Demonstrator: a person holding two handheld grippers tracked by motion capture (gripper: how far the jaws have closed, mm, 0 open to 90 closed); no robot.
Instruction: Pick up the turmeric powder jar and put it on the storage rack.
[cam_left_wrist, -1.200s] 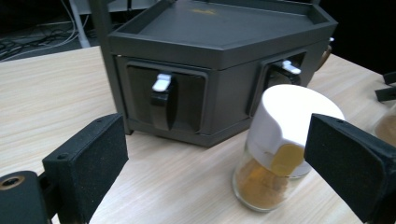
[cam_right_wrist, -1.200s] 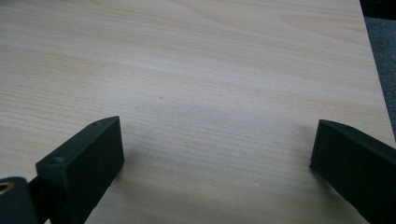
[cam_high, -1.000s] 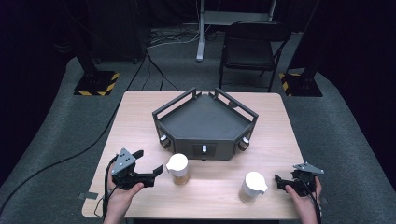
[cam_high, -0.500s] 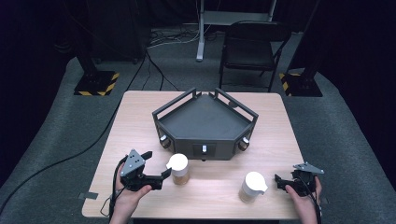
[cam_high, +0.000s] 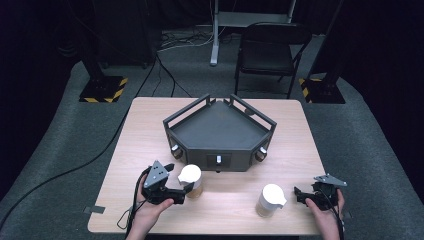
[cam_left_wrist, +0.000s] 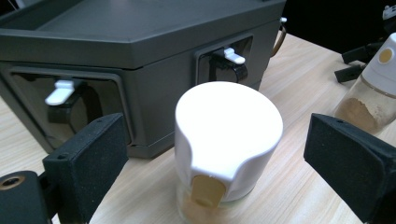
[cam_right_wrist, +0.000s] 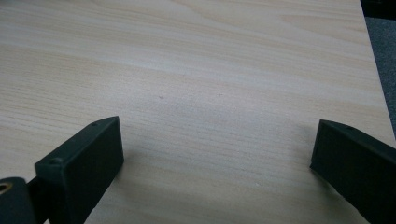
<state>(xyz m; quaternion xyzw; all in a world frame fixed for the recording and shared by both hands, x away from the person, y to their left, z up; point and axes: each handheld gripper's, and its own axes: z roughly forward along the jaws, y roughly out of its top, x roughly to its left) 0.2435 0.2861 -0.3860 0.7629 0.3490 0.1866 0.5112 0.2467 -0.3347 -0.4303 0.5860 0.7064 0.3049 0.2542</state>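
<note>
A glass jar of brown powder with a white flip lid stands on the wooden table just in front of a dark angular tray box. My left gripper is open, one black jaw on each side of this jar, and neither pad touches it. In the high view the left gripper sits at the jar's left. A second white-lidded jar stands further right. My right gripper rests open to the right of it, over bare wood, with nothing between its jaws.
The tray box front carries small white latches in dark recesses. The second jar shows at the right of the left gripper view. Beyond the table stand a black chair and stands with yellow-black bases.
My left gripper has moved right toward the near jar, so its jaws now flank the jar. The right gripper and both jars have stayed in place.
</note>
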